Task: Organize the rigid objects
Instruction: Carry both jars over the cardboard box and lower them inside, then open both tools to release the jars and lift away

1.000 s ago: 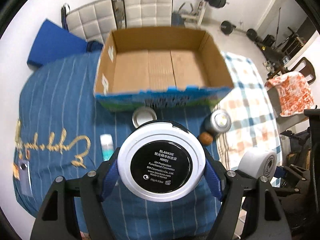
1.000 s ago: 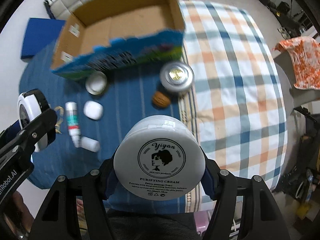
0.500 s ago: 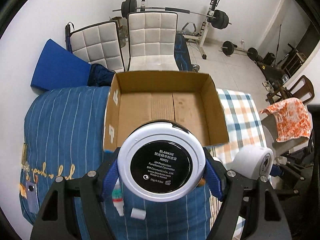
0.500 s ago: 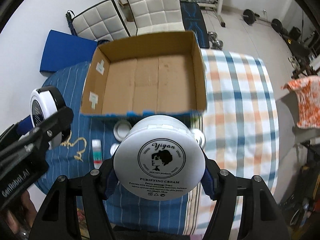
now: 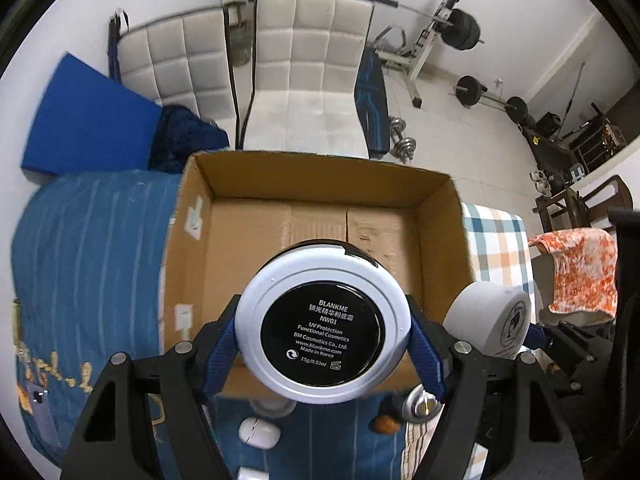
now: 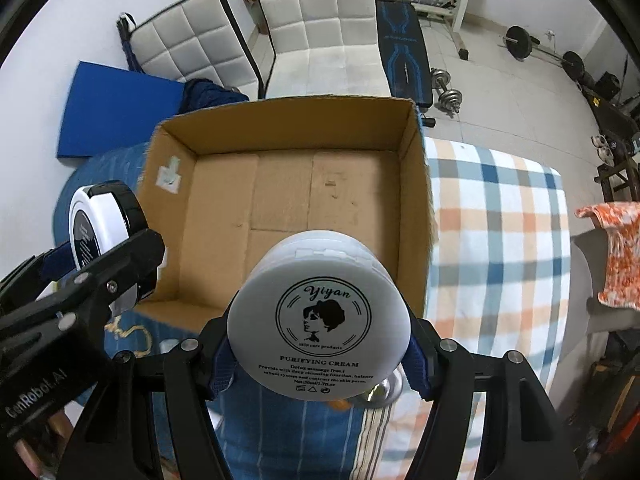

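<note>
My left gripper [image 5: 322, 340] is shut on a round black-and-white BLANKME compact [image 5: 322, 332], held above the near wall of an open, empty cardboard box [image 5: 320, 184]. My right gripper [image 6: 318, 344] is shut on a white Yiyan cream jar [image 6: 318, 320], also over the box's [image 6: 288, 120] near edge. The jar shows at the right of the left wrist view [image 5: 492, 320]. The compact shows at the left of the right wrist view [image 6: 100, 224].
Below the box on the blue striped cloth [image 5: 80, 248] lie a small white case [image 5: 259, 432], a silver tin [image 5: 422, 404] and a brown nut-like object [image 5: 386, 424]. A plaid cloth [image 6: 496, 216] lies to the right. White chairs [image 5: 312, 80] and gym weights stand behind.
Both grippers have risen and moved forward with their jars, from over the loose items on the cloth to above the box's near edge. The box now fills more of both views.
</note>
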`<state>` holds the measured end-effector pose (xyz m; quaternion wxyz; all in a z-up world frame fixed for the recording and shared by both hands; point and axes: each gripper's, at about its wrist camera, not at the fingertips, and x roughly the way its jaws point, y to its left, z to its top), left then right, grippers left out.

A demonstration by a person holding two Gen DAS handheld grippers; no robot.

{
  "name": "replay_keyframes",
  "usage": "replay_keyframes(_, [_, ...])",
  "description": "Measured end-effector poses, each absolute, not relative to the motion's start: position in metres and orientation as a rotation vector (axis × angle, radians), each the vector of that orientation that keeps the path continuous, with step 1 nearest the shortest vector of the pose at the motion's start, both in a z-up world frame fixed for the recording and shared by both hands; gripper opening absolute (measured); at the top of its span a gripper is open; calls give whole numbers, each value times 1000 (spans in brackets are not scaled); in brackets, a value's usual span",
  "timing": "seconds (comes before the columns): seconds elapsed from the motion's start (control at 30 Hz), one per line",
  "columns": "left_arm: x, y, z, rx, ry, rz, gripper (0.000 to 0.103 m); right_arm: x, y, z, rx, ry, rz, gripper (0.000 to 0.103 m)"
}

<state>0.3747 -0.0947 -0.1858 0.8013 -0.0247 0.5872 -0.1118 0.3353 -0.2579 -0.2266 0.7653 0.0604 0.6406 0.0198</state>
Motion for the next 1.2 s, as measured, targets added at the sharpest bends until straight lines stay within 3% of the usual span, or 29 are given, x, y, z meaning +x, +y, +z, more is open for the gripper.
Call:
replay_keyframes(0.27, [453,-100,-276,-157,1468,-250,73,405,-260,-302,113,1490,57,70])
replay_keyframes(0.6, [499,-109,-344,-132,1601,-226,73,463,-253,-367,51,1578,57,70])
replay_keyframes(1.07, [504,-127,-362,-39,1668,-222,75,485,-245,-396,11,1650,55,70])
replay_keyframes(1.17, [504,-127,-361,-47,1691,-212,83,489,-243,-403,15,1677,55,72])
replay_keyframes(1.2, [503,-127,-357,-52,1685,-218,89,489,-243,-402,18,1675,53,79])
